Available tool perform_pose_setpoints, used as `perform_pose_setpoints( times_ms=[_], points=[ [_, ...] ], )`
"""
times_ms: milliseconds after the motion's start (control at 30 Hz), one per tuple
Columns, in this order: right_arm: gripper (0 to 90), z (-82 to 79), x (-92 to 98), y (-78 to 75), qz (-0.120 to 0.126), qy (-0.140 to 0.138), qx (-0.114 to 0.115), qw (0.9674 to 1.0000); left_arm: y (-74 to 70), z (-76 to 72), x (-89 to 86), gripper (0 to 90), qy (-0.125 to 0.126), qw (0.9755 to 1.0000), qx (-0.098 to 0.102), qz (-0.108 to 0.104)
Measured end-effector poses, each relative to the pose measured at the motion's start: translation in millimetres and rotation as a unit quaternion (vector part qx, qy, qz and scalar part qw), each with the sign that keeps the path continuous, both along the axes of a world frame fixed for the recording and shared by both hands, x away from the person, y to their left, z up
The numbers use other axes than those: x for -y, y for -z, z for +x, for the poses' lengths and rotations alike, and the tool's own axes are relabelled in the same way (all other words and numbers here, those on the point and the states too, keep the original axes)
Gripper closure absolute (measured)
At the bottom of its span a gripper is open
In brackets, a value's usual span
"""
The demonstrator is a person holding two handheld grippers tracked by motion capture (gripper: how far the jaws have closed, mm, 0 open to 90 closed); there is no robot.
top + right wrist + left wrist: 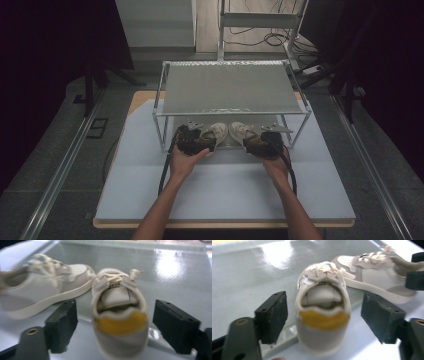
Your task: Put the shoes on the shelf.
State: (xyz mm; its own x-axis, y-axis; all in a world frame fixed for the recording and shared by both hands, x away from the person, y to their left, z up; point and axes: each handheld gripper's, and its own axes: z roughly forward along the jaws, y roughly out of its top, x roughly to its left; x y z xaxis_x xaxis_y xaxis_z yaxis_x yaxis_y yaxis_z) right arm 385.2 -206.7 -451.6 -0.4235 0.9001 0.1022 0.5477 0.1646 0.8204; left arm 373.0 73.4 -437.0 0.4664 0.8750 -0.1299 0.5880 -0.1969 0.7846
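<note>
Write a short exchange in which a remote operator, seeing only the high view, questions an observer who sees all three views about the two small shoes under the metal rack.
Operator: Is the left gripper clamped on the left shoe?
Observer: No. In the left gripper view its jaws stand apart from the heel, with a gap on each side.
Operator: And the right gripper on the right shoe?
Observer: The same. Its open jaws flank the heel without touching it.
Operator: Is there any marking on the heels?
Observer: Each heel has a yellow patch just below the collar.
</note>
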Motion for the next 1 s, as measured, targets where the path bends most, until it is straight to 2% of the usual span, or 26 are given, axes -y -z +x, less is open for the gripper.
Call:
perform_pose_setpoints(
  times_ms=[67,167,233,300,333,433,533,733,867,933,1000],
  points=[
    [26.8,-10.2,6.8,-2.7,0.005,-0.004,0.012,0.9999,-1.9,-9.5,-8.8,29.3,-0.002,1.0000,0.003,-0.001],
    [38.9,-25.0,21.4,-5.7,0.023,-0.007,0.028,0.9993,-1.7,-20.0,-21.8,42.2,-0.010,0.9999,0.001,0.000],
    [46.8,-29.9,28.6,-5.9,0.025,-0.004,0.032,0.9991,-0.1,-24.1,-29.2,50.6,-0.013,0.9999,-0.001,0.003],
    [60.2,-31.9,36.9,-4.1,0.022,-0.003,0.032,0.9992,3.2,-25.4,-36.1,61.1,-0.014,0.9998,-0.009,0.007],
    [64.2,-31.8,40.5,-2.6,0.020,0.000,0.031,0.9993,4.7,-25.2,-38.0,63.8,-0.015,0.9998,-0.012,0.009],
    [74.2,-29.1,48.7,2.4,0.017,0.005,0.020,0.9996,11.0,-23.0,-44.0,73.2,-0.017,0.9996,-0.022,0.012],
    [80.4,-24.3,53.0,9.5,0.006,0.007,0.008,0.9999,18.2,-18.4,-46.0,79.8,-0.014,0.9993,-0.034,0.012],
    [84.8,-17.6,49.1,20.4,-0.007,-0.002,-0.009,0.9999,28.5,-12.8,-40.2,81.8,-0.005,0.9987,-0.050,0.002],
    [85.0,-14.9,43.9,24.1,-0.011,-0.006,-0.012,0.9998,29.2,-12.4,-28.9,81.8,0.007,0.9986,-0.052,-0.003],
    [86.1,-14.0,41.3,25.4,-0.012,-0.009,-0.016,0.9998,28.3,-12.1,-24.4,81.9,0.008,0.9986,-0.052,0.002],
    [87.0,-14.1,39.9,25.3,-0.015,-0.009,-0.011,0.9998,27.6,-11.7,-21.9,81.6,0.013,0.9984,-0.055,-0.004]
  ],
)
